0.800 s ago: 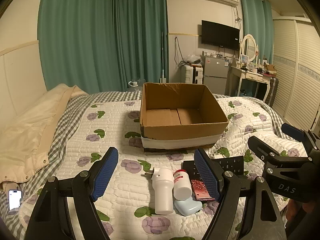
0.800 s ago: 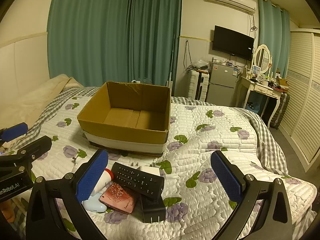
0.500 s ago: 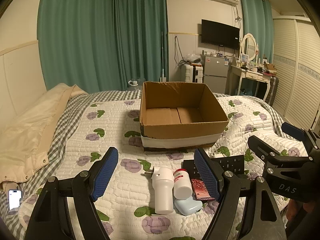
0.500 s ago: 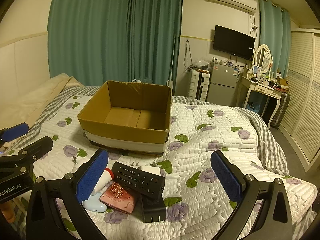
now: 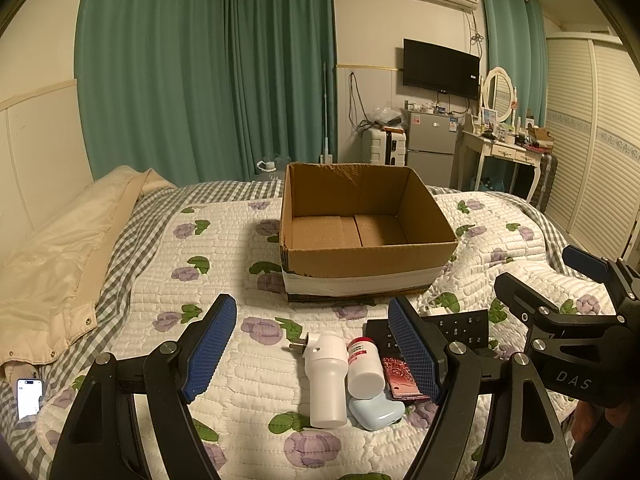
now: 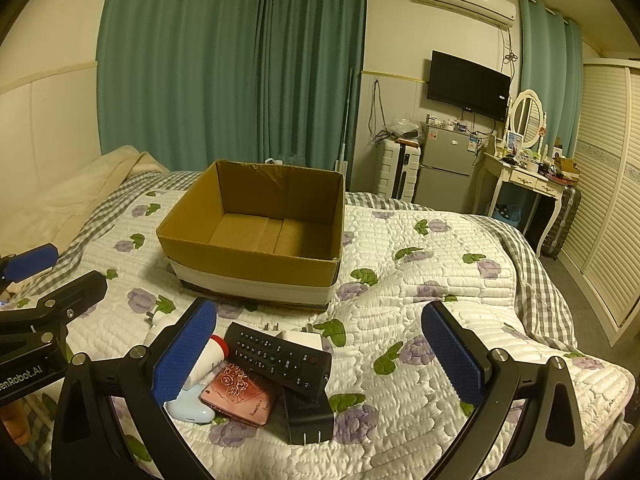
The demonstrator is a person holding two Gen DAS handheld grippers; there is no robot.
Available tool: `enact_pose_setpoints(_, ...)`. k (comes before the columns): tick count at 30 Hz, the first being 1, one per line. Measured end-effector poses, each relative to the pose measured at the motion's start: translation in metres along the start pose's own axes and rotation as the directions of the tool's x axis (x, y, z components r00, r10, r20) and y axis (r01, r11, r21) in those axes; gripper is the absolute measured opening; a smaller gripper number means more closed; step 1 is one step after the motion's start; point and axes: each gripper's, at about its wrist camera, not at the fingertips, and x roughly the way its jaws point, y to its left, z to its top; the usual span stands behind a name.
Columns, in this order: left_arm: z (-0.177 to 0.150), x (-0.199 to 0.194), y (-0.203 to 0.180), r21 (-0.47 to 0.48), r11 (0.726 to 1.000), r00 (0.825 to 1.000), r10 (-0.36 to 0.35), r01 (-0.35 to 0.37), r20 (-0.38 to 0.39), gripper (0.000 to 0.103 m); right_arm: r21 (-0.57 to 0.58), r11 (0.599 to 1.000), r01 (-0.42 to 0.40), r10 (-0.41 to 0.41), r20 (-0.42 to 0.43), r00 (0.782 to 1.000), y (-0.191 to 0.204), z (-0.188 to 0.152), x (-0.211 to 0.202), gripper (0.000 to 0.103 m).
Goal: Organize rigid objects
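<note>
An empty cardboard box (image 5: pixel 364 264) (image 6: pixel 256 268) stands on the quilted bed. In front of it lies a small pile: a white plug-in device (image 5: pixel 325 376), a white pill bottle with a red cap (image 5: pixel 363 368) (image 6: pixel 208 354), a pale blue case (image 5: pixel 376 412) (image 6: pixel 188 402), a pink floral case (image 5: pixel 400 374) (image 6: pixel 240 394), a black remote (image 6: pixel 278 358) (image 5: pixel 460 326), a black adapter (image 6: pixel 308 414) and a white charger (image 6: pixel 298 338). My left gripper (image 5: pixel 312 354) is open above the pile's left side. My right gripper (image 6: pixel 320 354) is open, wide, over the pile's right side. Neither holds anything.
A cream duvet (image 5: pixel 60 264) lies along the bed's left side, and a lit phone (image 5: pixel 29 398) rests at the near left edge. Beyond the bed stand green curtains, a small fridge (image 6: pixel 444 168), a suitcase and a dressing table (image 6: pixel 524 184). The wardrobe wall runs on the right.
</note>
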Motion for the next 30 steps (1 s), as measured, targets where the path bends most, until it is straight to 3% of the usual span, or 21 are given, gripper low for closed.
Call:
enact_pose_setpoints(21, 0.0, -0.003, -0.001, 0.003, 1.0, 1.0, -0.009, 0.009, 0.007, 0.081, -0.007, 1.0, 0.0, 0.0, 0.003, 1.0, 0.002, -0.001, -0.001, 0.103)
enact_pose_setpoints(27, 0.0, 0.004, 0.016, -0.026, 1.0, 1.0, -0.003, 0.003, -0.014, 0.081, -0.021, 1.0, 0.003, -0.003, -0.005, 1.0, 0.005, -0.004, -0.001, 0.103)
enact_pose_setpoints(30, -0.006, 0.021, 0.023, -0.042, 0.999, 0.998, -0.006, 0.003, -0.066, 0.079, -0.028, 1.0, -0.004, 0.003, -0.024, 1.0, 0.005, -0.008, 0.003, 0.103)
